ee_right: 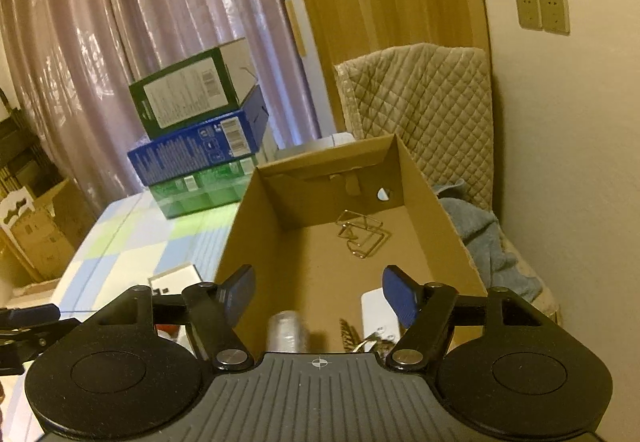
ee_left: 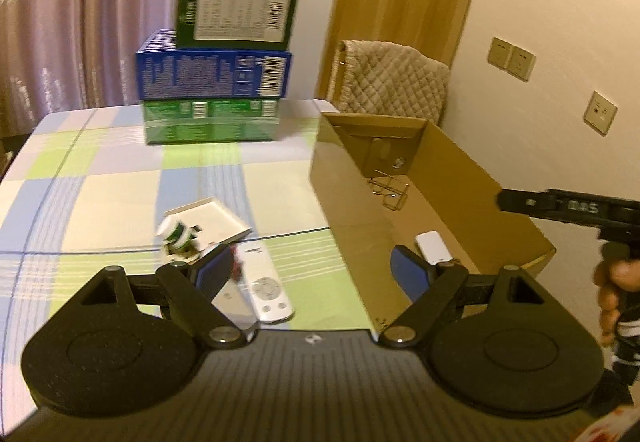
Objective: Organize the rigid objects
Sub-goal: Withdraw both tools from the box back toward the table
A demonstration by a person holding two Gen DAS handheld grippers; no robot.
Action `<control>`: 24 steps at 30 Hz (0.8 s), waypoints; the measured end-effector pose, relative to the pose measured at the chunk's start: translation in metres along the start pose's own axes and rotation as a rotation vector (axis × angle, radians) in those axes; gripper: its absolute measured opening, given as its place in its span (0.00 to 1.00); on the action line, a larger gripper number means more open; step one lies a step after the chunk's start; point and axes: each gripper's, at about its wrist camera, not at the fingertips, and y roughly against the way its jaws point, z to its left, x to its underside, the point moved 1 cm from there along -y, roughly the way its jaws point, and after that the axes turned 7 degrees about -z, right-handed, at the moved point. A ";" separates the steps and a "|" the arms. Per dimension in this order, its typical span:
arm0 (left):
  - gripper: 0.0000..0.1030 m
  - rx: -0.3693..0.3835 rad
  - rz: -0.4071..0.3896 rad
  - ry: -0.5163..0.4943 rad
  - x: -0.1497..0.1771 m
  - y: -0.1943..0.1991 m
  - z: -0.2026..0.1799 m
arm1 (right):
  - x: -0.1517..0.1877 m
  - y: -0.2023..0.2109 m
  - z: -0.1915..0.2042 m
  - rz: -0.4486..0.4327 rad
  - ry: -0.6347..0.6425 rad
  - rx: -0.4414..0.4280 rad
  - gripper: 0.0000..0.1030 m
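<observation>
Left gripper [ee_left: 316, 270] jaws wide apart, right gripper [ee_right: 319, 296] jaws parted, both empty

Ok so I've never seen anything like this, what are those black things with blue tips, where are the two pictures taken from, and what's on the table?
Those are hand-held grippers, one in each of a person's hands, each with a camera looking out along its two fingers. One picture is from the left gripper, the other from the right gripper. Both are open and nothing is gripped between the blue pads.

On the checked tablecloth sit a stack of three boxes, a white remote beside some small packets, and an open cardboard box. In that box lie a gold wire holder, a small white item and a blurred clear thing just below the right gripper.

In the left picture, the hand at the right edge holds the other gripper.
</observation>
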 end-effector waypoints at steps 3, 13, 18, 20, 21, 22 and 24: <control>0.80 -0.022 -0.003 0.021 0.004 0.013 0.011 | 0.005 0.013 0.009 0.011 -0.008 0.002 0.66; 0.80 -0.065 -0.019 0.048 0.015 0.055 0.031 | 0.025 0.047 0.050 0.054 0.002 -0.021 0.66; 0.80 -0.090 -0.023 0.054 0.020 0.072 0.039 | 0.036 0.056 0.073 0.073 0.044 -0.040 0.66; 0.80 -0.100 -0.023 0.059 0.022 0.079 0.043 | 0.040 0.058 0.080 0.082 0.056 -0.044 0.66; 0.80 -0.103 -0.023 0.060 0.023 0.081 0.044 | 0.042 0.058 0.083 0.086 0.060 -0.047 0.66; 0.80 -0.107 -0.024 0.060 0.024 0.084 0.046 | 0.045 0.060 0.086 0.090 0.063 -0.051 0.66; 0.80 -0.114 -0.024 0.058 0.025 0.089 0.048 | 0.047 0.060 0.092 0.093 0.069 -0.060 0.66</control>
